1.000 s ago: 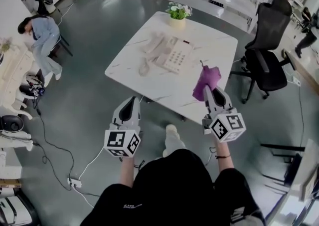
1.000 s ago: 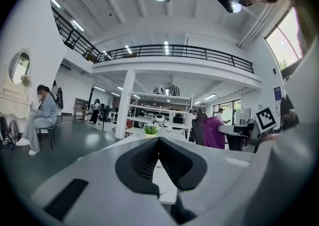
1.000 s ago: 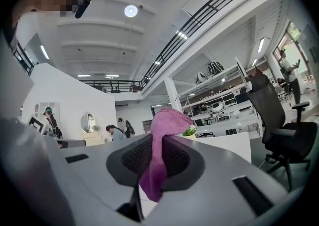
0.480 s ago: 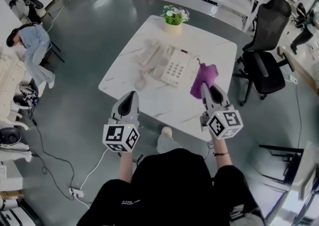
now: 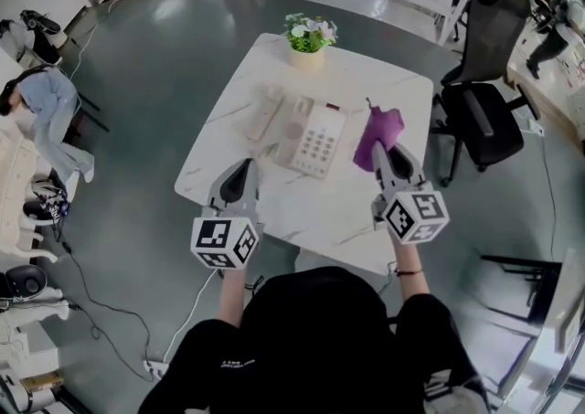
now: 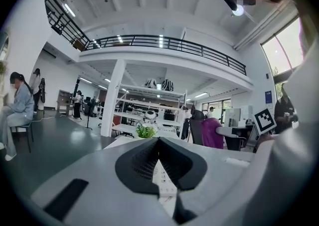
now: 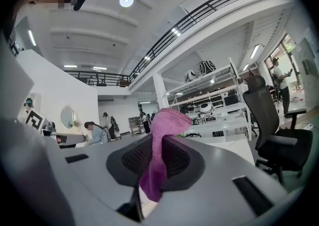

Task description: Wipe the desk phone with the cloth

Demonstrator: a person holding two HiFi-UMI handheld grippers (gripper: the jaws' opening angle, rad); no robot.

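A beige desk phone [image 5: 309,135] lies on the white marble table [image 5: 384,83], its handset [image 5: 260,111] to the left of the keypad. My right gripper [image 5: 388,151] is shut on a purple cloth [image 5: 377,134], held above the table just right of the phone. The right gripper view shows the cloth [image 7: 160,140] sticking up between the jaws of that gripper [image 7: 152,170]. My left gripper [image 5: 241,168] hovers over the table's near edge, in front of the phone, with its jaws together and nothing in them. A strip of phone keypad [image 6: 160,176] shows past the left gripper [image 6: 159,162].
A potted plant [image 5: 307,36] stands at the table's far edge. A black office chair [image 5: 483,92] is close to the table's right side. A person sits at the far left [image 5: 41,101]. Cables [image 5: 91,307] run over the grey floor.
The person has stepped closer to the table. Both grippers now reach over its near edge, the right one still holding the cloth beside the phone.
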